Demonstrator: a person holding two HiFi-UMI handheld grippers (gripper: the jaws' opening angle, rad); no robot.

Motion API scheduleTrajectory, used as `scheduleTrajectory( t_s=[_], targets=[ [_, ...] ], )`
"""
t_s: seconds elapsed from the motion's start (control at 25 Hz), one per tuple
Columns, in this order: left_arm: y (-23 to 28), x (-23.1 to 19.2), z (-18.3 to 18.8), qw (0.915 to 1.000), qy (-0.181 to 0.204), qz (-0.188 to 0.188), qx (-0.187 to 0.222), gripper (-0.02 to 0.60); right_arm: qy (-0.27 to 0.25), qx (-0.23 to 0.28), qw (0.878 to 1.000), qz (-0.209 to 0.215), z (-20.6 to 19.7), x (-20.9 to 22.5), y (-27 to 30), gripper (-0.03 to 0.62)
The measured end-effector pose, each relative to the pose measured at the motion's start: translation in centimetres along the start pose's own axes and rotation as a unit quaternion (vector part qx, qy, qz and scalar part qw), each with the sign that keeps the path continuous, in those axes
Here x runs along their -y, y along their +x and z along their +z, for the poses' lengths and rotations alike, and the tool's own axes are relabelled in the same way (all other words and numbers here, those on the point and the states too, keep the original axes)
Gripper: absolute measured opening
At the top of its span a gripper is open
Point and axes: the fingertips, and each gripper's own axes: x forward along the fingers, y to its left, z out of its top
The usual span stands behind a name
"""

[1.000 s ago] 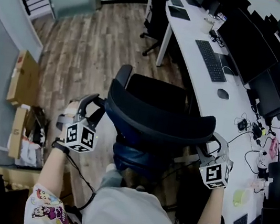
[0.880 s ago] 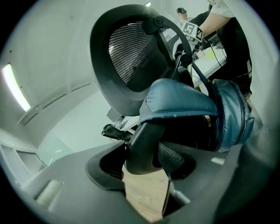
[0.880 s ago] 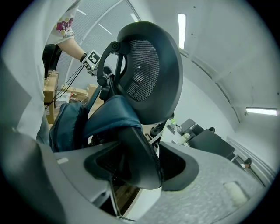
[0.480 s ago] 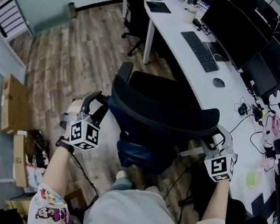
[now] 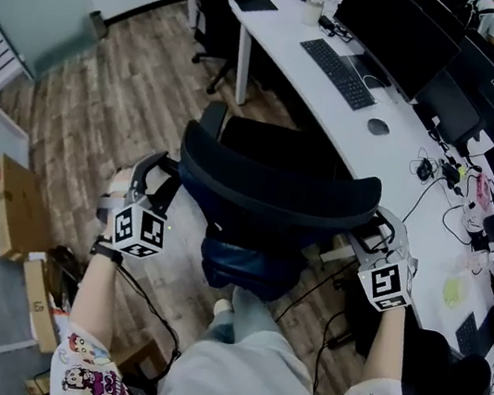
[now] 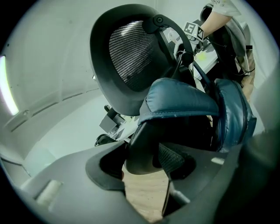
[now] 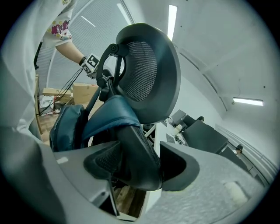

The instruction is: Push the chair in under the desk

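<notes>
In the frame's centre, the left gripper (image 5: 165, 183) has its fingers closed on the left edge of the office chair backrest (image 5: 275, 197). The right gripper (image 5: 369, 233) has fingers that have just been opening slightly and hold the right edge, beside the desk (image 5: 284, 34).

we see the chair (image 5: 276, 192) black; its headrest (image 6: 131, 52) has a black rim and fine grey-striped mesh. the cushion (image 5: 245, 267) on the chair back at 6 o'clock is dark blue.

at 1 o'clock the desk (image 5: 282, 43) is white, the keyboard (image 5: 336, 73) and monitors (image 5: 396, 34) black, the mouse (image 5: 378, 127) dark grey. at 3 o'clock there's a small yellow-green item (image 5: 452, 290).

the floor (image 5: 123, 96) at 10 o'clock is a grey-brown wood-plank pattern. the boxes (image 5: 15, 209) at 8 o'clock are brown cardboard.

on the left gripper (image 5: 168, 177) and right gripper (image 5: 370, 233) we read white cubes with black square markers, grey bodies, and black pads (image 7: 105, 159) with a fine knurl pattern.

the sleeves (image 5: 82, 369) are white with a multicolour cartoon print.
</notes>
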Motion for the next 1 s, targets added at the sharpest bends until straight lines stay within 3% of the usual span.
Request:
scheduleTrajectory(
  t_s=[1.0],
  targets=[
    [11.0,-6.5,-1.3,0.9993,0.023,-0.027,0.012,0.249,0.02,-0.026,0.998,-0.044,1.0,4.5,7.1,0.273]
  ],
)
